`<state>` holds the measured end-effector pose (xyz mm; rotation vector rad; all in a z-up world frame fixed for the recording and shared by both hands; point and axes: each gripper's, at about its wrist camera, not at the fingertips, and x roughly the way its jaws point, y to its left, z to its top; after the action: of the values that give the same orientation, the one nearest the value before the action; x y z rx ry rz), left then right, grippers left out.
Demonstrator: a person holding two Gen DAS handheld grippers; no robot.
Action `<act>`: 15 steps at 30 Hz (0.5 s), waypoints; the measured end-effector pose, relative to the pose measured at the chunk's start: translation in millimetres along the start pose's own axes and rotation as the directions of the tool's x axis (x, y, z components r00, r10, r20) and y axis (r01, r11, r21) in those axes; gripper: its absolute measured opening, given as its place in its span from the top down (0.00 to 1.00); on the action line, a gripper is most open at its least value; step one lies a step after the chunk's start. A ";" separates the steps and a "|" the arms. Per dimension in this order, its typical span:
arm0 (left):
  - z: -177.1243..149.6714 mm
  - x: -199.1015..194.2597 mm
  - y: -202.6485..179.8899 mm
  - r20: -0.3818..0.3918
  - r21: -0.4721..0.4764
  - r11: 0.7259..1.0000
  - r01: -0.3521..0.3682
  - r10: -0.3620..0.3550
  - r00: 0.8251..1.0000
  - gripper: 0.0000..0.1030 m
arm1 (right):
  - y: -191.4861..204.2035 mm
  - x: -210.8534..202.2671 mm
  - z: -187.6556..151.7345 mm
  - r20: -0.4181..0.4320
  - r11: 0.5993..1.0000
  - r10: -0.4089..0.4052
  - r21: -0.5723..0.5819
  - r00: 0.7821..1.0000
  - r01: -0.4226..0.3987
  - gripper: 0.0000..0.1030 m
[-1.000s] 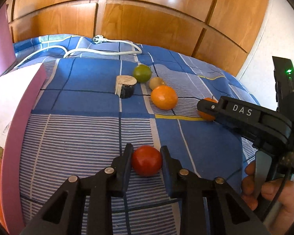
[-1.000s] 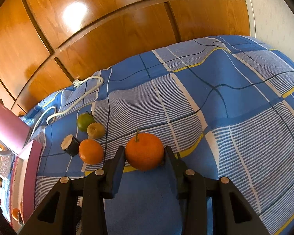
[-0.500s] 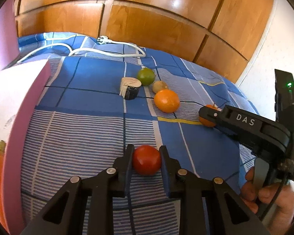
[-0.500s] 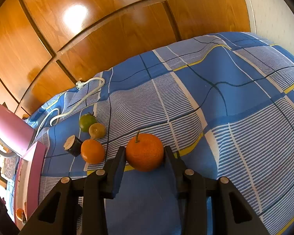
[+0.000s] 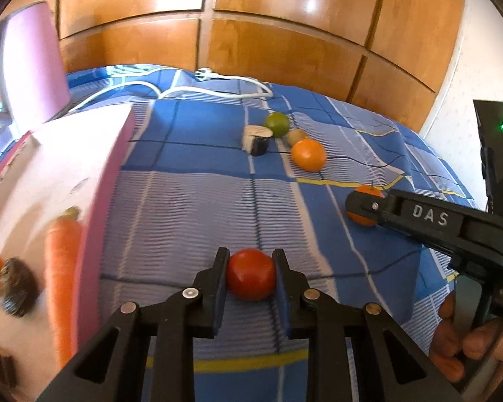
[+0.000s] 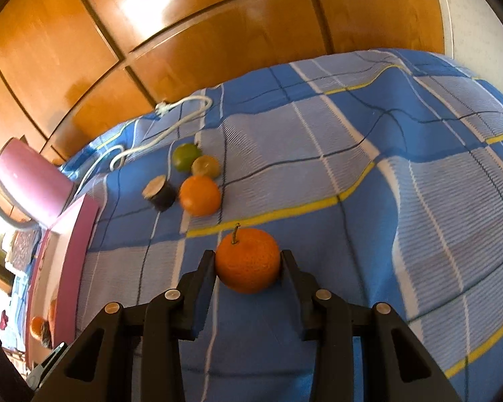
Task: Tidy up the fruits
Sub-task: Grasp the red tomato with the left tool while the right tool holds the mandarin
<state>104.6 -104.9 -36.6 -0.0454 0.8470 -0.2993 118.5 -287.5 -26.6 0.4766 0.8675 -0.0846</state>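
Fingers first: the left gripper [image 5: 250,268] is clamping a red tomato [image 5: 250,274] between both pads at lower centre of the left wrist view, jaws drawn close with no gap showing on either side; the right gripper [image 6: 248,264] is pinching a stemmed tangerine [image 6: 247,259] at lower centre of the right wrist view, jaws set a little wider to suit the bigger fruit, stem pointing up. Both fruits appear to be riding just above the blue checked bedspread [image 6: 402,201], though contact underneath is hard to judge. The pink storage box [image 5: 94,201] is sitting at left of the left wrist view, already holding a carrot [image 5: 62,278], an orange fruit and a dark round item at the far lower left edge. Waiting on the cloth in the upper middle: a loose orange [image 5: 308,154], a lime [image 5: 276,124], a small brownish fruit [image 5: 296,135] and a dark cut piece with a pale face [image 5: 257,140], all clustered close. Judgement: the step is carrying both fruits to the box. Worth keeping each grip steady, since the tomato is soft and bruises easily; clearing the box's near wall before lowering; releasing over a bare patch rather than onto the carrot; and staggering the two hands so the grippers are not crowding one another.
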 end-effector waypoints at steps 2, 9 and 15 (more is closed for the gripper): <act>-2.9 -8.2 3.9 0.009 -0.003 1.000 -0.009 0.009 1.000 0.75 | 4.3 -2.6 -5.1 -0.010 1.000 -0.001 -0.012 1.000 0.001 0.63; -10.2 -37.4 4.0 0.076 0.030 0.999 -0.038 0.035 0.996 0.75 | 18.1 -11.8 -24.5 -0.027 0.998 0.001 -0.070 1.000 -0.003 0.63; -15.2 -59.8 9.5 0.144 0.030 0.998 -0.060 0.055 0.988 0.75 | 26.5 -16.8 -33.3 -0.026 0.994 0.015 -0.104 1.000 -0.017 0.63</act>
<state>58.3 -77.9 -4.4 -0.0100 0.6992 -0.2529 90.7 -251.3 -22.5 0.3876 0.8881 -0.0185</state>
